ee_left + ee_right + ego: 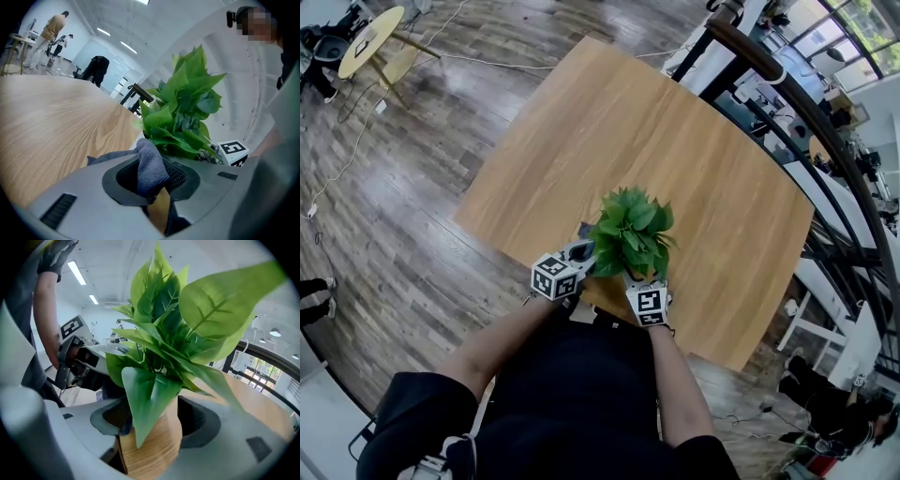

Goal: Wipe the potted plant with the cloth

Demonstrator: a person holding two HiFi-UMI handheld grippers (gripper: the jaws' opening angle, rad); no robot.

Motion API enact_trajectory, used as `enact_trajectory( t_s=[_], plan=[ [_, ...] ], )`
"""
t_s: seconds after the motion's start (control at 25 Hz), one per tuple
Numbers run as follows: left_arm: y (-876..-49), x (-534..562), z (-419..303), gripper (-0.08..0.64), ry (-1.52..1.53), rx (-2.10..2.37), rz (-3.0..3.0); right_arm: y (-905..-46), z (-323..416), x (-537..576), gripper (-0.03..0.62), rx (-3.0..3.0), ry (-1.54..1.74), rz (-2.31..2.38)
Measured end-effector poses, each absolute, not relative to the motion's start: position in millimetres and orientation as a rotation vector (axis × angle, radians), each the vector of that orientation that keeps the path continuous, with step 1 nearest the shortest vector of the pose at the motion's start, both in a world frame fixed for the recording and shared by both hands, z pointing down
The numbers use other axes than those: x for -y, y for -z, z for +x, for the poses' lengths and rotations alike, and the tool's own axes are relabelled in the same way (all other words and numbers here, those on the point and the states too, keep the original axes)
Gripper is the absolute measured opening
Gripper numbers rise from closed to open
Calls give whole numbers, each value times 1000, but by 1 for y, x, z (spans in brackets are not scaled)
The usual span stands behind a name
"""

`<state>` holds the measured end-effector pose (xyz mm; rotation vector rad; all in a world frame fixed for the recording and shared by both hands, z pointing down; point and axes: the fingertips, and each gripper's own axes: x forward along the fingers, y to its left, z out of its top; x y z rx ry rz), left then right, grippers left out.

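Head view has both grippers at the near edge of the table [609, 122], side by side, with the plant [633, 230] just ahead of them. The left gripper [154, 183] has its jaws nearly together, pinching a grey cloth [149, 161] whose folded end sticks up past the pads. Leaves stand directly ahead of that fold, and I cannot tell whether it touches them. The right gripper [154, 427] is clamped on the wood-grained pot [152, 453], a pad against each side. The pot is upright, and its leaves fan over and in front of that gripper, blocking much of what lies beyond; whether its base rests on the table is hidden. Close to the right gripper's left sits the other gripper, its marker cube [71, 326] turned toward it. Ahead of both tools, open pale-wood tabletop runs out to the far edges; behind them it ends almost at once. Past the table lies dark plank floor [403, 187] with cables [347, 150]. A small round table [370, 37] stands well off to the left gripper's left, and a dark curved railing [787, 89] runs off to the right gripper's right. Strip lights [75, 273] line the ceiling, and people [51, 28] stand far ahead of the left gripper.
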<state>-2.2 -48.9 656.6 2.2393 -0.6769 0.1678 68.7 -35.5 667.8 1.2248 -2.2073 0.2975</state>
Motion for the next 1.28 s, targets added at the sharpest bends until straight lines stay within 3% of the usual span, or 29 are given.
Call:
enact_trajectory(
  t_s=[0.6, 1.08, 1.12, 1.2, 1.28],
  plan=[
    [-637, -9, 25, 87, -164, 440, 2312, -659, 77, 21, 307, 2209, -404, 1387],
    [-557, -57, 2, 87, -89, 189, 2509, -577, 96, -48, 304, 2366, -527, 1719],
    [-547, -59, -4, 87, -87, 187, 2514, -567, 97, -52, 280, 2388, -531, 1741],
    [-522, -58, -13, 87, -73, 221, 2512, -543, 99, -57, 28, 2432, -481, 1744],
    [-500, -60, -8, 87, -37, 264, 2521, -513, 110, -64, 26, 2467, -394, 1731]
  ],
)
